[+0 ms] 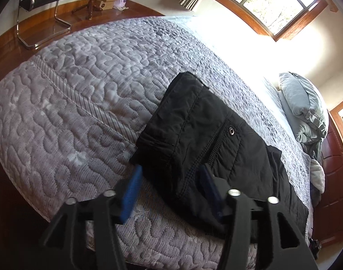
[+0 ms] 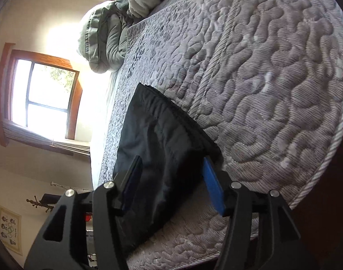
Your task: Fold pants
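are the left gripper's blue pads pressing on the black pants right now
Apart. In the left wrist view the left gripper has its jaws spread, with the pants edge lying loose between them on the quilt.

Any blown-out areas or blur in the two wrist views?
Left wrist: window glare washes out the far bed edge and wall; its left blue pad is motion-blurred. Right wrist: wall beside its window clipped white; black pants lose detail in shadow. Strong fisheye curvature in both.

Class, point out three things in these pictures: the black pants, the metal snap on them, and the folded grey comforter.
black pants [image 1: 194,121], left wrist view, upper folded panel.
metal snap [image 1: 231,131], left wrist view, ring's rim.
grey comforter [image 2: 108,36], right wrist view, its rolled front.
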`<control>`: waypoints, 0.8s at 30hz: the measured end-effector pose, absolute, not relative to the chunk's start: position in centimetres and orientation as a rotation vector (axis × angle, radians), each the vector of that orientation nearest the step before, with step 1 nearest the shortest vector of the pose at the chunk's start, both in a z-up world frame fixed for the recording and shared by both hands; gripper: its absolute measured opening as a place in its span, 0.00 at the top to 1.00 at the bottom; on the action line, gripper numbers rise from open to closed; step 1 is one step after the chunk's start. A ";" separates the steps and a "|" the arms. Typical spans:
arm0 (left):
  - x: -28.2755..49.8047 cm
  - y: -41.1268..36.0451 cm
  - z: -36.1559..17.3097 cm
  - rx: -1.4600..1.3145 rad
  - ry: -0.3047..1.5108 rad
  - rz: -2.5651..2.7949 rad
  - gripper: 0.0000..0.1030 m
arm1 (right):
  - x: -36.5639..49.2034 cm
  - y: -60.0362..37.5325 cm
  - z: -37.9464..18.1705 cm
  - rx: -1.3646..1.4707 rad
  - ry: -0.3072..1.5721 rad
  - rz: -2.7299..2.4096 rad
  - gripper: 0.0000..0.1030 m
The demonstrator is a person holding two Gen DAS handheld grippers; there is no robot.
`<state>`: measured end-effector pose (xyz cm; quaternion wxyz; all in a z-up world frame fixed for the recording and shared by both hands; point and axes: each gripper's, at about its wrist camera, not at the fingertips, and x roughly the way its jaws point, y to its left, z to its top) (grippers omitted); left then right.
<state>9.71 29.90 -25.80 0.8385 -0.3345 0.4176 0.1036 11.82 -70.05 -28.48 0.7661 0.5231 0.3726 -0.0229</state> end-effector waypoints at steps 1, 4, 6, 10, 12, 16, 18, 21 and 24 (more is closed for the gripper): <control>9.5 29.9 -25.3 -0.697 0.873 0.212 0.35 | 11.5 -70.2 -28.8 1.148 0.817 -0.053 0.43; 9.5 29.4 -24.6 -0.677 0.883 0.187 0.35 | 10.5 -70.5 -29.9 1.183 0.799 -0.054 0.43; 9.5 29.0 -24.5 -0.665 0.893 0.174 0.34 | 10.1 -70.6 -30.6 1.221 0.774 -0.040 0.43; 9.8 28.5 -24.8 -0.675 0.909 0.174 0.30 | 10.4 -70.2 -31.7 1.260 0.755 -0.011 0.41; 10.2 28.4 -25.3 -0.684 0.926 0.176 0.30 | 10.7 -70.0 -31.9 1.265 0.741 -0.001 0.40; 11.0 28.3 -25.9 -0.690 0.958 0.177 0.30 | 11.3 -70.0 -32.7 1.290 0.702 0.007 0.39; 11.4 28.2 -26.1 -0.688 0.967 0.180 0.30 | 11.9 -70.0 -32.6 1.282 0.692 0.011 0.38; 11.7 28.0 -26.3 -0.683 0.980 0.176 0.30 | 12.2 -70.0 -32.3 1.280 0.662 0.044 0.36; 12.0 27.7 -26.7 -0.682 0.991 0.174 0.30 | 12.3 -69.9 -32.5 1.251 0.662 0.058 0.44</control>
